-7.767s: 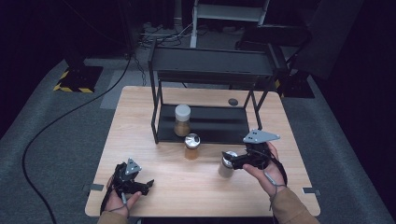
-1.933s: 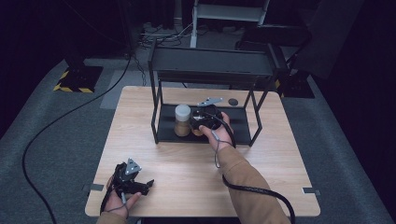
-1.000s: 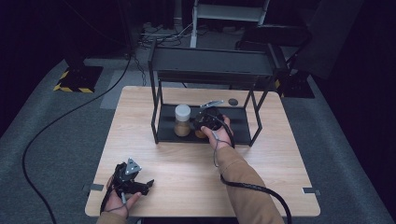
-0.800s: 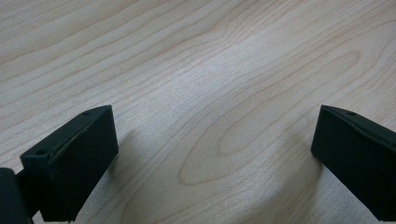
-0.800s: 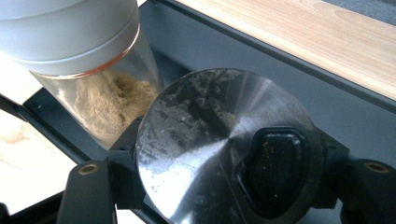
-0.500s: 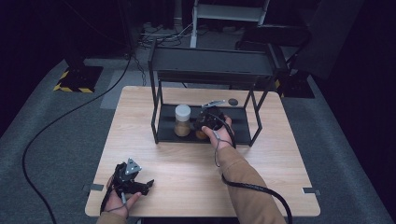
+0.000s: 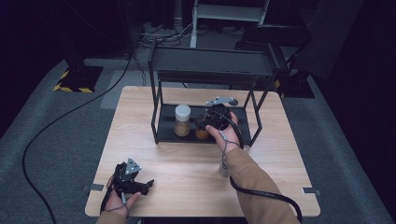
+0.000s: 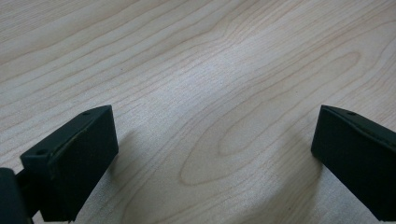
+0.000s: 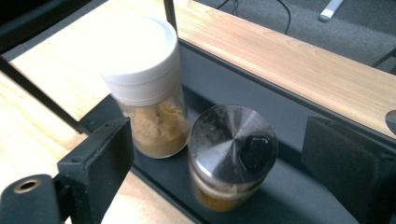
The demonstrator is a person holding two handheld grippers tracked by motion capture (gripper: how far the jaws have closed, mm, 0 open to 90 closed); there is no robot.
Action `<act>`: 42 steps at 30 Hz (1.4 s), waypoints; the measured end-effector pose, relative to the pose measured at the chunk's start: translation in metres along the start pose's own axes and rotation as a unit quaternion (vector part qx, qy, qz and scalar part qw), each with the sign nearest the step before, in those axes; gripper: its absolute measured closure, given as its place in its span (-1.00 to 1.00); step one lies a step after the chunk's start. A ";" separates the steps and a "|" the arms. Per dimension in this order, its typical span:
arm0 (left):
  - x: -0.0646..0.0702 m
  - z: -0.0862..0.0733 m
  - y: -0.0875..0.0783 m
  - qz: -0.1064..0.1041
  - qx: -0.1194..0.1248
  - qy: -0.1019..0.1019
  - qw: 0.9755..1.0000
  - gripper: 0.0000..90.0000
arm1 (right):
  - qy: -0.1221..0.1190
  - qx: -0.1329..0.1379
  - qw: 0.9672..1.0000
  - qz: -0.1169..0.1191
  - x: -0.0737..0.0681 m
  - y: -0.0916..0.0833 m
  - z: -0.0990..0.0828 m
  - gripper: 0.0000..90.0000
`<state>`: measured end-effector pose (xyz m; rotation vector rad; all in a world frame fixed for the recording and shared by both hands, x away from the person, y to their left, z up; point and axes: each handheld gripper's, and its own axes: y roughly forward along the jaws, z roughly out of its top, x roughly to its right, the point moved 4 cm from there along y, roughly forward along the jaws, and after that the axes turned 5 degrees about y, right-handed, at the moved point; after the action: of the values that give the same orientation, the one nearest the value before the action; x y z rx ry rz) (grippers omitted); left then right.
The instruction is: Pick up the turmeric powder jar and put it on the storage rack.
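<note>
Your right gripper just spread off the metal-lidded jar beside the white-capped jar; your left gripper stayed spread, empty.

A pale wooden bench carries a black metal rack. On the rack's dark bottom shelf stand two jars just beside each other: a white-capped jar of tan powder and a steel-lidded jar with amber contents.
</note>
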<state>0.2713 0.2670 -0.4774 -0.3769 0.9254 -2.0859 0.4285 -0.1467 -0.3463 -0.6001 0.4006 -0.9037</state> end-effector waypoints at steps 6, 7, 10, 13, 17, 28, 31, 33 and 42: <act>0.000 0.000 0.000 0.000 0.000 0.000 1.000 -0.99 | -0.004 0.010 1.000 0.011 -0.001 -0.025 -0.003 -0.80; 0.000 0.000 0.000 0.000 0.000 0.000 1.000 -0.99 | -0.008 0.011 1.000 0.011 -0.001 -0.030 -0.004 -0.80; 0.000 0.000 0.000 0.000 0.001 -0.001 1.000 -0.99 | -0.017 0.015 1.000 0.008 -0.002 -0.046 -0.005 -0.80; 0.000 0.000 0.000 0.000 0.000 0.000 1.000 -0.99 | -0.019 0.019 1.000 0.007 -0.001 -0.059 -0.008 -0.81; 0.000 0.000 0.000 0.000 0.001 -0.001 1.000 -0.99 | -0.024 0.026 0.999 0.009 0.000 -0.076 -0.012 -0.81; 0.000 0.000 0.000 0.000 0.000 -0.001 1.000 -0.99 | -0.034 0.039 0.999 0.008 0.005 -0.116 -0.029 -0.82; 0.000 0.000 0.000 0.000 0.001 -0.001 1.000 -0.99 | -0.035 0.040 0.999 0.008 0.006 -0.123 -0.034 -0.82; 0.000 0.000 0.000 0.000 0.000 -0.001 1.000 -0.99 | -0.035 0.042 0.998 0.011 0.007 -0.127 -0.038 -0.83; 0.000 0.000 0.000 0.001 0.001 -0.001 1.000 -0.99 | -0.041 0.044 0.998 0.017 0.006 -0.134 -0.057 -0.84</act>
<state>0.2711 0.2670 -0.4777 -0.3775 0.9211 -2.0839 0.3189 -0.2330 -0.3053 -0.5456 0.2953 -0.8571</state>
